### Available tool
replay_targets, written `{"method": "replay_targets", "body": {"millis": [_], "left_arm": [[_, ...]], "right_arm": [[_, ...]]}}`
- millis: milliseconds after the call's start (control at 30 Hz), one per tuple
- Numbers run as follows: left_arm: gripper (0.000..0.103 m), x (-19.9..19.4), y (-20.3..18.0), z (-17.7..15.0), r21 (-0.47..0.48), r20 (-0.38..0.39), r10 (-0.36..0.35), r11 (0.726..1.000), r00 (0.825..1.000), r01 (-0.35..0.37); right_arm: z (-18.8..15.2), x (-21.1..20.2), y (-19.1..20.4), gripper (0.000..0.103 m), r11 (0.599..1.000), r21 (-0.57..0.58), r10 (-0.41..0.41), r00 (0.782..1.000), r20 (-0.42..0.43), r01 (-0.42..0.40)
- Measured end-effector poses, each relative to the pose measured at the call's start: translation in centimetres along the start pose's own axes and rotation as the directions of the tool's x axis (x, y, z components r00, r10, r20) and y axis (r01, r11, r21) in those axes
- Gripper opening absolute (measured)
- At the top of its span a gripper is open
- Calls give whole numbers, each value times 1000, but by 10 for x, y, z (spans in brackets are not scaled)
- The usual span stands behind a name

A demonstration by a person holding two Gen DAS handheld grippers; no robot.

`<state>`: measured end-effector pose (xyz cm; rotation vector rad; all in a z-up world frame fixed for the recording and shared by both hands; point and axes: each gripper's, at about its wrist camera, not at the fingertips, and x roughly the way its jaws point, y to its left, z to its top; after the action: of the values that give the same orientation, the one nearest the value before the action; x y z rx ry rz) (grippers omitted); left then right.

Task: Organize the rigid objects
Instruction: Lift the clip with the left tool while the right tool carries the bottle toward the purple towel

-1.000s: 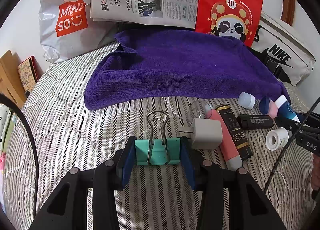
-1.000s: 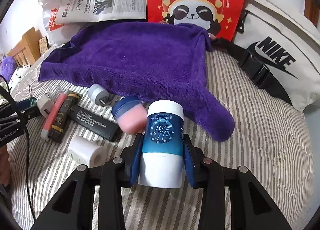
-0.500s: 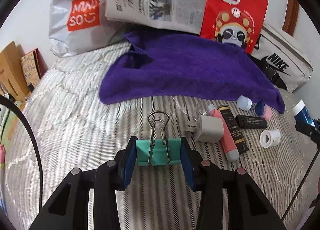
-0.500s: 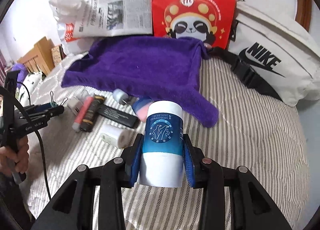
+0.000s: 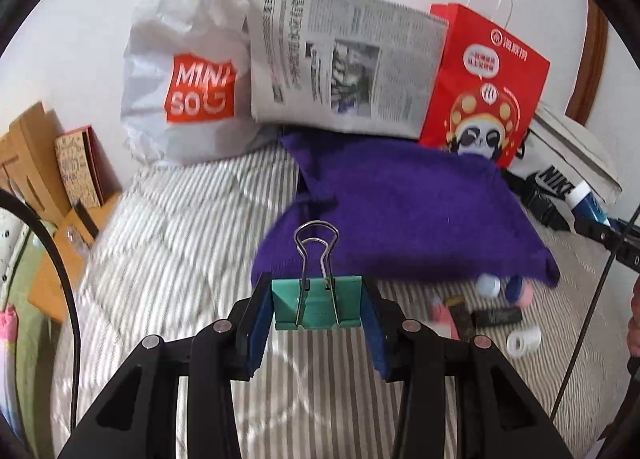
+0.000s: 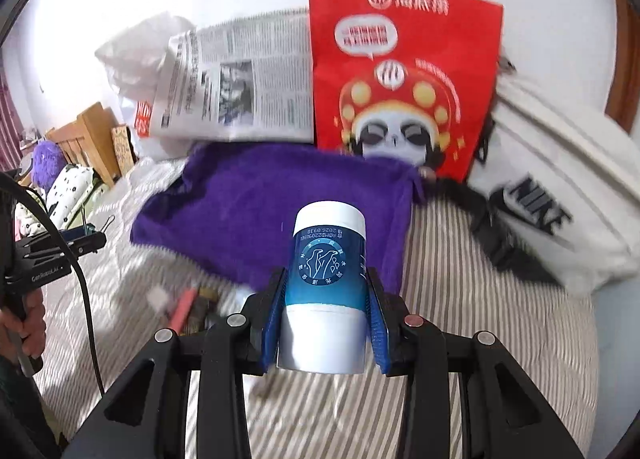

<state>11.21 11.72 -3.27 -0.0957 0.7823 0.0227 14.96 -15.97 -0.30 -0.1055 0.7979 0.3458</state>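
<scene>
My left gripper [image 5: 317,309] is shut on a teal binder clip [image 5: 318,305] with its wire handles pointing up, held above the striped bed [image 5: 160,259]. My right gripper [image 6: 326,299] is shut on a blue and white tube [image 6: 328,279], standing upright in the pads, also lifted above the bed. Below on the cover lie a pink tube [image 6: 182,309], a black stick [image 5: 496,315], a tape roll [image 5: 524,343], a small white cap [image 5: 489,284] and a blue and pink bottle [image 5: 520,291]. In the right wrist view the left gripper [image 6: 86,237] shows at the far left.
A purple towel [image 5: 400,215] is spread mid-bed. Against the wall stand a white Miniso bag [image 5: 188,83], a newspaper [image 5: 344,67], a red panda paper bag [image 5: 484,79] and a white Nike bag [image 6: 560,195]. Wooden furniture [image 5: 28,163] lies left of the bed. A hand [image 6: 24,323] holds the left gripper.
Both grippers have risen off the bed with their objects still held. The loose items on the cover look smaller and lower in both views, and the bags at the wall fill more of the frame.
</scene>
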Motion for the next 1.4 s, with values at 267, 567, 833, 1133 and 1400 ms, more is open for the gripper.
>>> {"method": "replay_targets", "body": {"millis": [267,567,833,1133,1400], "left_arm": [[39,22,-13,56,48,24,-17,999,1000,16],[39,59,-32,103,68,29,-60,996,998,58],[39,94,-41,113,39,14,-101,994,995,100],[39,117,-33,104,34,-42,-85,996,996,86],[39,120,-21,103,20,-43,-92,995,995,93]], "right_arm": [[61,16,1,38,1000,-16,-19,999,47,20],[92,56,-15,38,998,43,-38,999,33,37],[90,96,-17,38,996,35,-76,996,-35,77],[85,123,-22,38,995,17,-93,992,-83,95],[77,152,-13,38,995,-18,-104,985,-138,103]]}}
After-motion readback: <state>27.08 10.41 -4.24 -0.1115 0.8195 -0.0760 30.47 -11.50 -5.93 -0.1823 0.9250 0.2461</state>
